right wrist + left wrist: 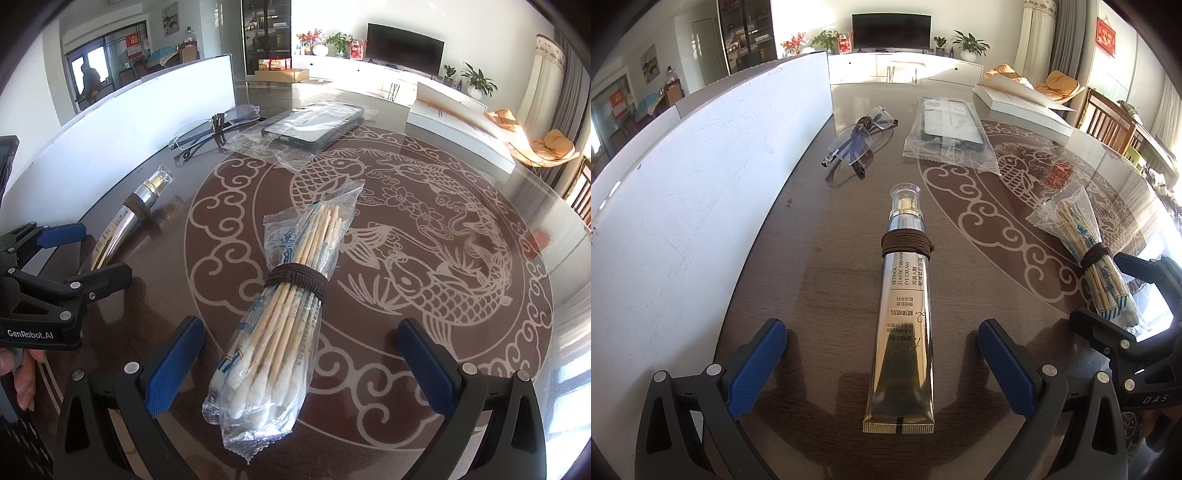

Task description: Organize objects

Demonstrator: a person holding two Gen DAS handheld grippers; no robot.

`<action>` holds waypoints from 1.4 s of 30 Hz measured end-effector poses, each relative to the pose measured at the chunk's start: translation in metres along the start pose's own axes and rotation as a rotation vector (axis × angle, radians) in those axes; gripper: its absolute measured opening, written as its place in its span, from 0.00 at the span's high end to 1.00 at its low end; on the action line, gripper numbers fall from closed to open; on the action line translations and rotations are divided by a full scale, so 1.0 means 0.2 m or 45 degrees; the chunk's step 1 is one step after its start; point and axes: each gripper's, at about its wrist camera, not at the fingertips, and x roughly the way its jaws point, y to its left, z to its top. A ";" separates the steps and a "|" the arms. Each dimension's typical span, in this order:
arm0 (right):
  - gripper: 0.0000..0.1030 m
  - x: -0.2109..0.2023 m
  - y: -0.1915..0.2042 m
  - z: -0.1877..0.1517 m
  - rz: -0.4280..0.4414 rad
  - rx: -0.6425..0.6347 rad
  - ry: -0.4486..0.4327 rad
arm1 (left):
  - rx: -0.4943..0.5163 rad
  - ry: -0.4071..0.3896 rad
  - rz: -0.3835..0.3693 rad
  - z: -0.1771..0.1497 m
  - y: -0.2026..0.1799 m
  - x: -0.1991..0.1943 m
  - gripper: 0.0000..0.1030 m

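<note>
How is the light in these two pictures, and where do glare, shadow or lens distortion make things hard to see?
Left wrist view: sun bleaches the white board, whose straight edge bows from the fisheye; the left tool casts soft shadows beside the eye cream tube. Right wrist view: glare washes out the table at right; the swab packet stays sharp.

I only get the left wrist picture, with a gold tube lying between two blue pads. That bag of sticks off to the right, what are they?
Observer: Cotton swabs; the right wrist view shows white cotton tips at the near end of the bag.
Operator: Is the other gripper holding them?
Observer: No. The right gripper is open, its pads either side of the bag, apart from it.
Operator: Anything printed on my gripper?
Observer: Yes, the left gripper reads "GenRobot.AI" on its side, seen from the right.
</note>
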 end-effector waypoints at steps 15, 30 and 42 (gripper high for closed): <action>0.00 0.00 0.00 0.00 0.000 0.000 -0.001 | 0.001 0.000 0.001 0.00 0.00 0.00 0.00; 0.00 0.00 0.00 0.00 0.001 0.000 -0.002 | 0.001 0.013 0.003 0.00 -0.01 0.01 0.00; 0.00 0.00 -0.01 -0.01 0.008 -0.002 0.009 | 0.026 -0.060 -0.080 0.00 -0.03 -0.06 0.74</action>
